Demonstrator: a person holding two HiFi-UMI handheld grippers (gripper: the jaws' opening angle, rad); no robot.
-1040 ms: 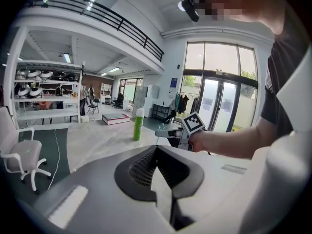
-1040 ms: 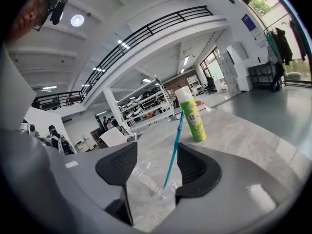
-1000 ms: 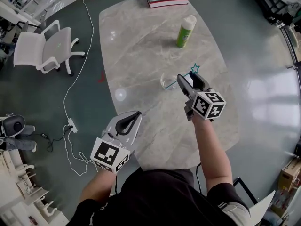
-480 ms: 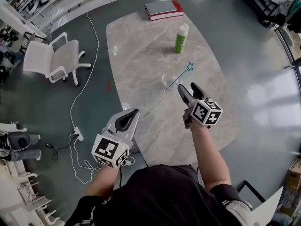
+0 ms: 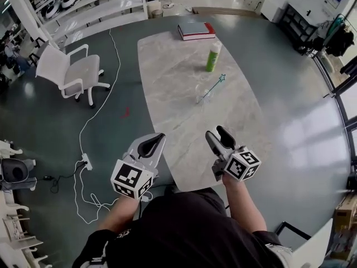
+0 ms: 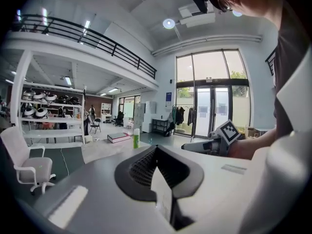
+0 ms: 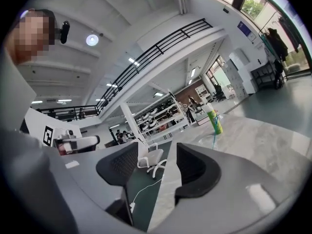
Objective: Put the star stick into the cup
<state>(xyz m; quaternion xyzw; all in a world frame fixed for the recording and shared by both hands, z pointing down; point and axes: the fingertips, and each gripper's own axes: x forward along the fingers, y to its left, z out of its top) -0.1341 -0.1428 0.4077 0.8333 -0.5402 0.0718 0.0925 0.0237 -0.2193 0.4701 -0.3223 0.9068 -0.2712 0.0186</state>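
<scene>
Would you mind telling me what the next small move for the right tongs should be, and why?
Probably just let the right tongs finish closing and rest them. The star stick already leans inside the cup, and the tongs, closing with nothing between them, hover at the near edge of the table, well apart from the cup.

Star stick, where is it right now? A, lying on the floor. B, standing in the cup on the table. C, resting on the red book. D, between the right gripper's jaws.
B: the star stick leans with its lower end in the clear cup on the table, a little short of the green bottle.
</scene>
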